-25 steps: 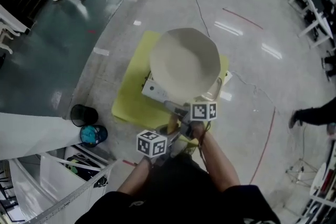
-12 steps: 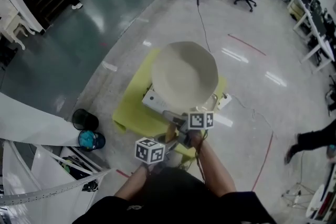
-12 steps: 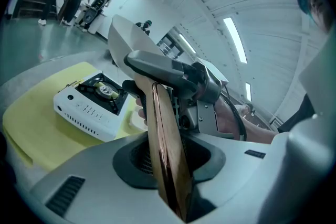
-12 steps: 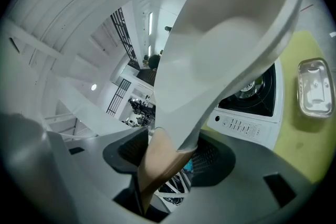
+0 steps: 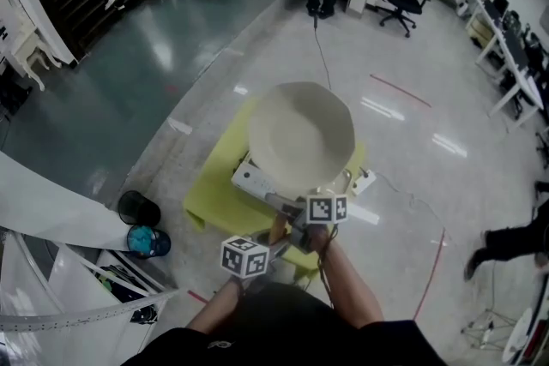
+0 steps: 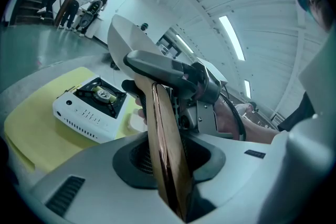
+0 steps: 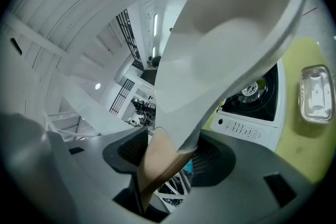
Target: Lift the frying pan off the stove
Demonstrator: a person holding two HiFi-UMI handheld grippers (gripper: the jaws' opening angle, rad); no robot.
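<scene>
Over the stove [image 5: 254, 180] at 12 o'clock, frying pan [image 5: 300, 135] held clear, left gripper [image 5: 275, 243] and right gripper [image 5: 302, 224] fingers both pinching its handle [image 6: 166, 155]

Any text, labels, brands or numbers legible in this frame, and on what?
No text can be read anywhere.
Front panel of the stove: small marks, too small to read.
On the marker cubes: black-and-white square patterns only, no words.
On the frying pan: no print visible.
</scene>
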